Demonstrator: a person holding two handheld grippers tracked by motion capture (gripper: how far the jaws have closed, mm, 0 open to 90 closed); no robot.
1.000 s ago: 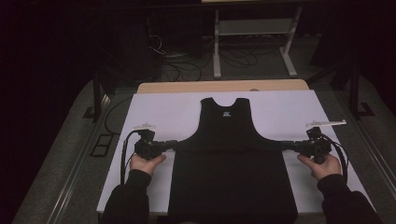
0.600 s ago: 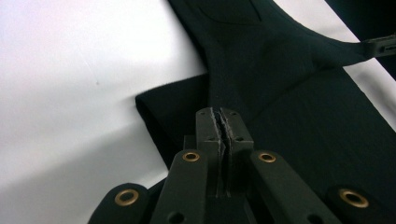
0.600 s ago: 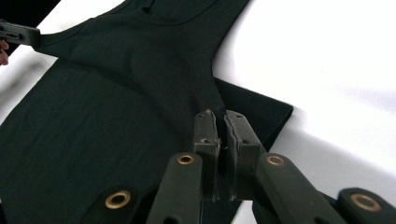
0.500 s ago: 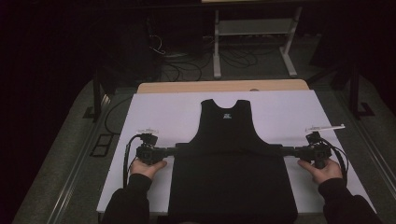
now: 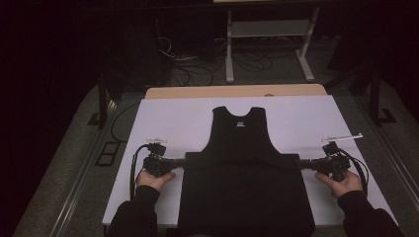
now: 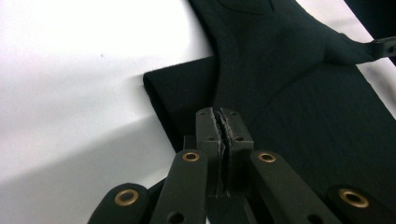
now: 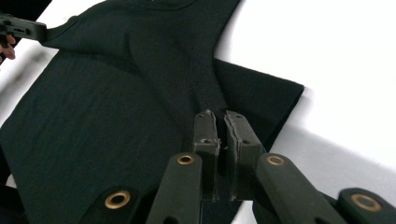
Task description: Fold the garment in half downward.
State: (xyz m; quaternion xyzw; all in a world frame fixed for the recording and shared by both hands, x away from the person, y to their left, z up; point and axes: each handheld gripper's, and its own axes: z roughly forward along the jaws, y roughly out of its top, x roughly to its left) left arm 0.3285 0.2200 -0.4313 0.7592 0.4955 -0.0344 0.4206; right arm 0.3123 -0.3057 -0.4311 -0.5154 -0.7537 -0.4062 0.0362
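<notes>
Black shirt (image 5: 244, 182) spread across white table (image 5: 168, 118), centre frame. Pinched at opposite side edges by left gripper (image 5: 179, 161) and right gripper (image 5: 299, 162), jaws pressed together on fabric.

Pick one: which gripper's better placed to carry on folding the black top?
Neither alone, if forced, left. Left gripper and right gripper are each shut on an opposite side edge of the black top, mirrored on the white board. The fold likely needs both moving together.
</notes>
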